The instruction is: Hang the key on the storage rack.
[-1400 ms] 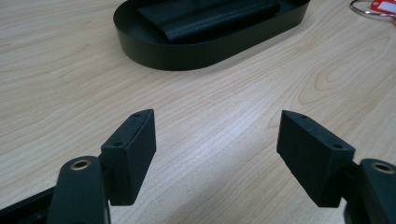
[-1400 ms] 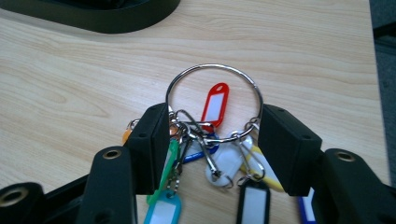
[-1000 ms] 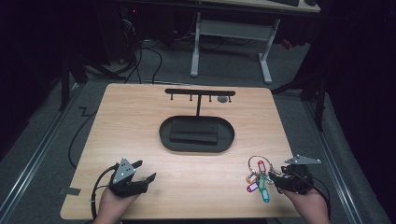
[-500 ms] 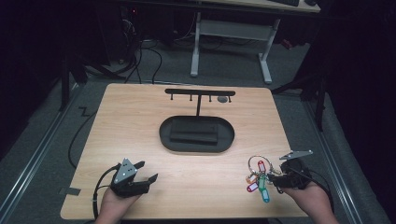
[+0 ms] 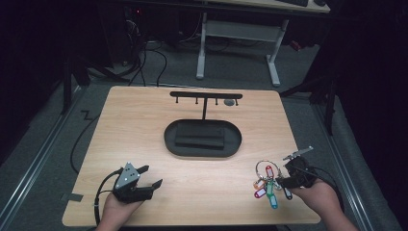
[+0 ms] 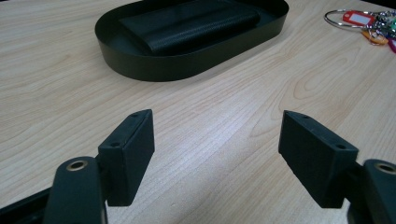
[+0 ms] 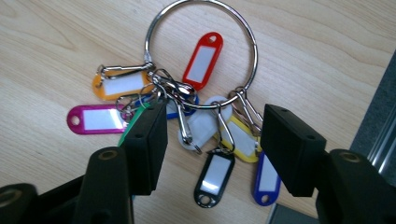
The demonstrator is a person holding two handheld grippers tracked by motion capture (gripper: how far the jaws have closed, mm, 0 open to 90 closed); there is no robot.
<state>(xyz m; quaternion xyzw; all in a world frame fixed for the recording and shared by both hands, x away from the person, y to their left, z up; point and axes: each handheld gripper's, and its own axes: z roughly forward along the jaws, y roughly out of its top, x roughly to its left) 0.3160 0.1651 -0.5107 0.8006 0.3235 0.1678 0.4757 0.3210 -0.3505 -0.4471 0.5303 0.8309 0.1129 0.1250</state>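
Note:
A steel key ring point(image 5: 263, 169) with several coloured tags lies near the table's front right corner. My right gripper point(image 5: 284, 174) is just to its right, open, its jaws reaching over the tags. In the right gripper view the key ring point(image 7: 201, 60) lies flat, and the open right gripper point(image 7: 213, 116) straddles the cluster of clips and tags without closing on them. My left gripper point(image 5: 150, 176) rests open at the front left, holding nothing. Its own view has the left gripper point(image 6: 217, 126) over bare wood, with the key ring point(image 6: 359, 18) far off.
A black oval tray point(image 5: 168, 137) sits mid-table holding a flat black case point(image 5: 199, 135); the tray point(image 6: 187, 70) appears again ahead of the left jaws. Behind it stands a black T-shaped hook rack point(image 5: 206, 95). The table's right edge point(image 7: 373, 121) runs close to the keys.
My right gripper has edged slightly left and forward over the key bunch. The keys and the left gripper have hardly moved.

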